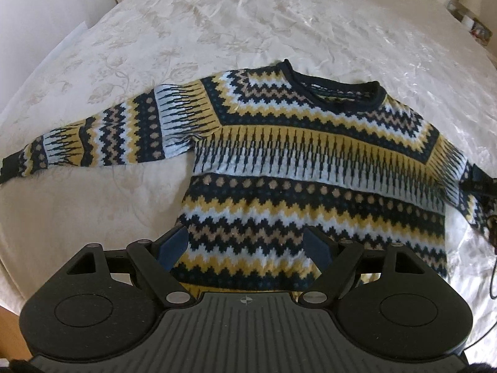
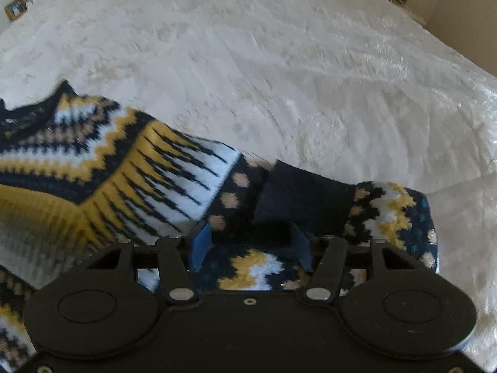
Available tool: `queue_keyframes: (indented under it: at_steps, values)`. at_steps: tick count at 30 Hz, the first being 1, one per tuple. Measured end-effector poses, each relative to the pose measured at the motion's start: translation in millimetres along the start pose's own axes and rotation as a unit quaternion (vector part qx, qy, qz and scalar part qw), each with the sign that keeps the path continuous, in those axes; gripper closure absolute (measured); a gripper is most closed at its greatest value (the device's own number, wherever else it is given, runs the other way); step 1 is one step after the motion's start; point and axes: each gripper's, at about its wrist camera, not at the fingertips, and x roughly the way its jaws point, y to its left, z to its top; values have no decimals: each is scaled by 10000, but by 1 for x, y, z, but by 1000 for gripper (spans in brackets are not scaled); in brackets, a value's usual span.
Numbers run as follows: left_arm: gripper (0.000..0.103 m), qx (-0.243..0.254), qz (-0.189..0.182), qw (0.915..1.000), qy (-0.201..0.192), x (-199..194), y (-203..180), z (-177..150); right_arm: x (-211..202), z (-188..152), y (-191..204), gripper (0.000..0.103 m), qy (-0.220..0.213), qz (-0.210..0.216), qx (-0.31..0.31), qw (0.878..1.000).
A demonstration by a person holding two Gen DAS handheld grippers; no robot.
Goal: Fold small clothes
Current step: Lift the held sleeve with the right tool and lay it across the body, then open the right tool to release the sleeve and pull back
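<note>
A patterned knit sweater [image 1: 310, 168] in navy, mustard, pale blue and tan lies front-up on the bed [image 1: 248, 25], which is covered with a cream floral bedspread. Its hem is at the near edge of the bed and its navy collar [image 1: 335, 88] points toward the far side. One sleeve [image 1: 102, 138] stretches out flat toward the bed's left edge, ending in a dark cuff.

The left gripper [image 1: 245, 245] hangs over the sweater's lower hem area, near the bed's near edge. Its blue-padded fingers [image 1: 174, 245] are spread wide, with the zigzag bands of the sweater showing between them; nothing is held, and whether the tips touch the knit cannot be told.

The other sleeve [image 2: 174, 180] is bent back on itself toward the body of the sweater, so its navy cuff [image 2: 304, 200] lies on top of the folded knit. The right gripper [image 2: 250, 245] sits right at this folded sleeve, just below the cuff. Its fingers [image 2: 200, 242] stand moderately apart with sleeve fabric between them; the view is motion-blurred, and whether they are pinching the fabric cannot be told.

A framed picture [image 2: 15, 7] stands beyond the far left corner of the bed.
</note>
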Motion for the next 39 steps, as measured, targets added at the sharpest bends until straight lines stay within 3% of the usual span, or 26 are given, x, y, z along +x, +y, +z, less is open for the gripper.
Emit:
queue_keyframes:
  at_steps: [1, 3, 5, 11, 15, 19, 23, 30, 34, 35, 38, 39]
  values:
    - [22, -5, 6, 10000, 20, 1, 0, 1, 1, -1, -3, 46, 11, 25, 4, 10000]
    - [22, -31, -8, 10000, 75, 5, 2, 1, -1, -2, -13, 75, 31, 47, 69, 10000]
    - [22, -60, -65, 9999, 114, 8, 4, 2, -8, -2, -27, 88, 30, 327, 411, 9986]
    - [22, -39, -281, 9996, 94, 13, 11, 5, -63, 3, -52, 89, -436, 815, 1170, 9888]
    - [22, -69, -418, 9991, 26, 14, 24, 4, -112, 19, -41, 89, -839, 1357, 1350, 9779]
    - [22, -141, -462, 9988, 0, 15, 43, 0, -156, 42, 4, 89, -1189, 2022, 1154, 9652]
    - [22, -227, -357, 9991, -41, 15, 70, -6, -189, 63, 80, 89, -1358, 2916, 667, 9445]
    - [22, -353, -72, 9993, -19, 21, 119, -17, -174, 65, 234, 89, -957, 3843, -157, 9181]
    - [22, -361, 42, 9993, -3, 26, 135, -16, -147, 39, 296, 85, -617, 3987, -650, 9127]
    - [22, -366, 51, 9993, -1, 27, 136, -14, -143, 33, 304, 76, -566, 3957, -741, 9136]
    - [22, -344, 37, 9994, -17, 31, 138, -9, -135, 13, 310, 76, -411, 3764, -979, 9204]
    - [22, -317, 18, 9995, -31, 32, 136, -6, -134, 8, 305, 70, -370, 3689, -988, 9235]
